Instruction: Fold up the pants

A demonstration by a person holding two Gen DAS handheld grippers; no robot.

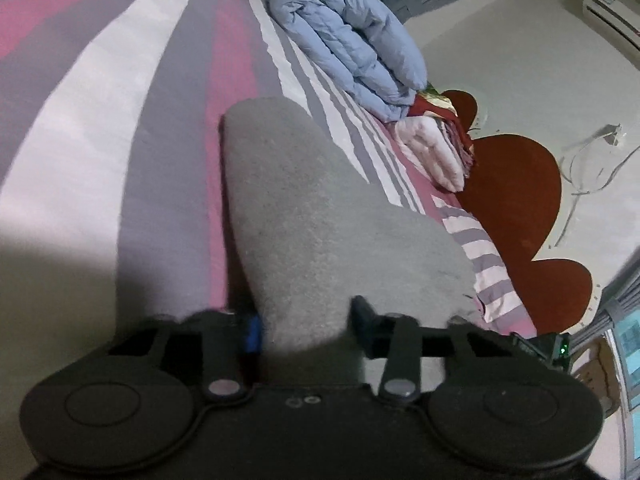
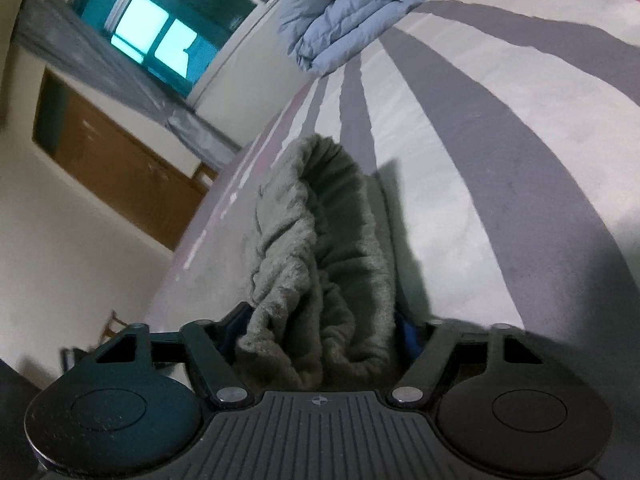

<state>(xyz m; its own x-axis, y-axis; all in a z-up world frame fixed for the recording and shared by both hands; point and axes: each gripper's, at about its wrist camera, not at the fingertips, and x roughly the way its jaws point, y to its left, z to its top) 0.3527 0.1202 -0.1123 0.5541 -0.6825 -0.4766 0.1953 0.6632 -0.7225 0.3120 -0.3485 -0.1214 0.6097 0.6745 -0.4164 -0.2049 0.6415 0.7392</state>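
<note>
Grey fleece pants (image 1: 316, 216) lie on a pink, grey and white striped bedsheet (image 1: 120, 100). In the left wrist view a long flat leg stretches away from my left gripper (image 1: 306, 324), whose jaws stand around the near end of the cloth. In the right wrist view the gathered elastic waistband (image 2: 320, 248) stands bunched up, and my right gripper (image 2: 320, 336) is shut on that bunched waistband.
A folded light-blue quilt (image 1: 352, 40) lies at the far side of the bed, also in the right wrist view (image 2: 352, 20). Folded pink and red cloths (image 1: 436, 148) lie by a red headboard (image 1: 516, 208). A window (image 2: 160, 36) and a wooden door (image 2: 120, 168) are beyond the bed edge.
</note>
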